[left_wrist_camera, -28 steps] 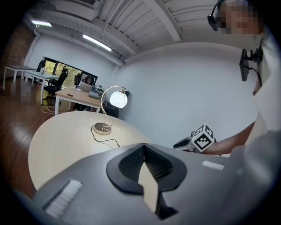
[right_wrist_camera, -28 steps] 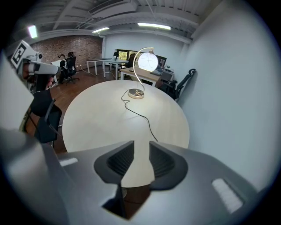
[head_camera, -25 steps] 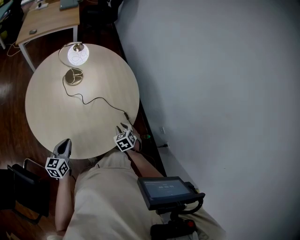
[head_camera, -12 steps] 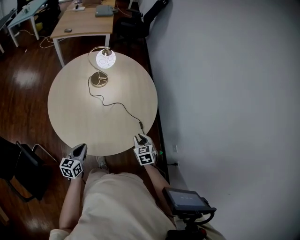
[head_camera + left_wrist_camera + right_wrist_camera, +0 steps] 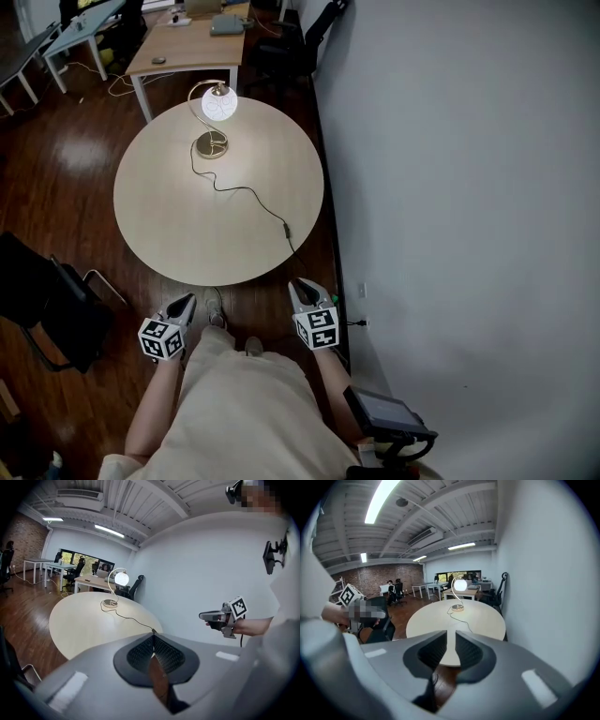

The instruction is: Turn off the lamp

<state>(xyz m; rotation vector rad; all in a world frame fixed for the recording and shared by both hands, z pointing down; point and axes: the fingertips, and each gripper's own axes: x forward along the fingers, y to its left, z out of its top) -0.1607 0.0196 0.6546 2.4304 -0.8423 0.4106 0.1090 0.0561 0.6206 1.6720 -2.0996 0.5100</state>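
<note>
Lamp (image 5: 221,103), lit, globe glowing, on the far edge of the round table (image 5: 159,216), upper centre of the head view. Cord (image 5: 246,191) trails across the top toward the lower right rim. Left gripper (image 5: 185,302), lower left, off the table: jaws pressed together, empty. Right gripper (image 5: 300,286), lower centre, below the rim: jaws have just been closing, a narrow gap between them, nothing in it.

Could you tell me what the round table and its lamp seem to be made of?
Round pale table: probably wood veneer or laminate, matte, even beige tone. Lit globe lamp: shiny brass-coloured metal stem and base; glowing white shade, perhaps frosted glass.
</note>
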